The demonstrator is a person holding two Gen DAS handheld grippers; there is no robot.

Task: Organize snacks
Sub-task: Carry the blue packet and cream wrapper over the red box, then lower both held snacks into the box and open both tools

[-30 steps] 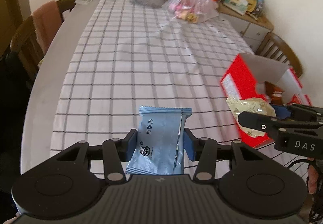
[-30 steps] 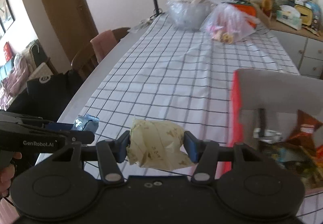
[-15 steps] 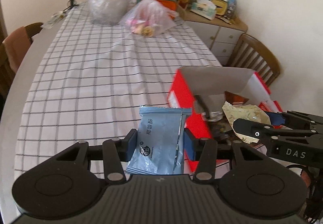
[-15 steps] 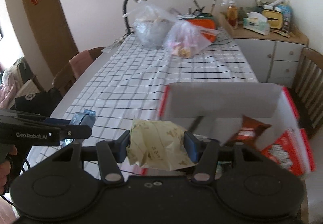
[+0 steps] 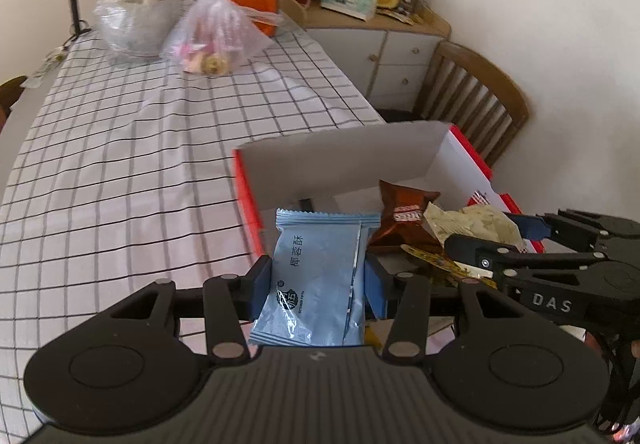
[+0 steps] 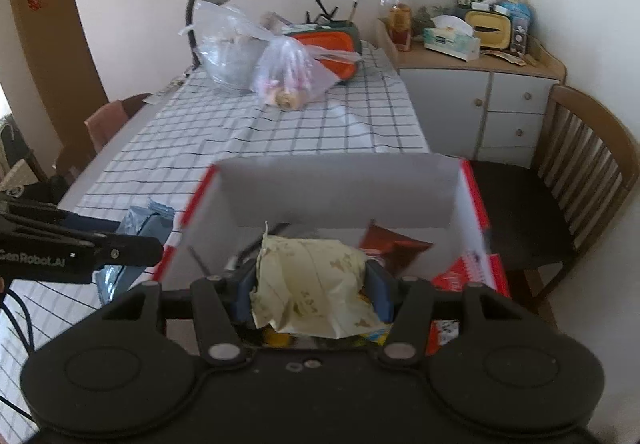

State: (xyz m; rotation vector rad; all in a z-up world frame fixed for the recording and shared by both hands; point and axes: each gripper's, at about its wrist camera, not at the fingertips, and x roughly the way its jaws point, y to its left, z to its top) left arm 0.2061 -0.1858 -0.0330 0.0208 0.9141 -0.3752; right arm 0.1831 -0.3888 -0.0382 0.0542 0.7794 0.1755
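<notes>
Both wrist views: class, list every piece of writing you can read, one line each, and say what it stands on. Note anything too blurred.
"椰蓉酥" on the blue packet in the left gripper.
"DAS" on the right gripper body, left wrist view.
"GenRobot.AI" on the left gripper body, right wrist view.
Small print under the blue packet's round logo: too small to read.
Brown snack bag label in the red box: blurred.

"DAS" shows on the right gripper (image 5: 516, 240), "GenRobot.AI" on the left gripper (image 6: 132, 240), "椰蓉酥" on the blue packet (image 5: 316, 276).
</notes>
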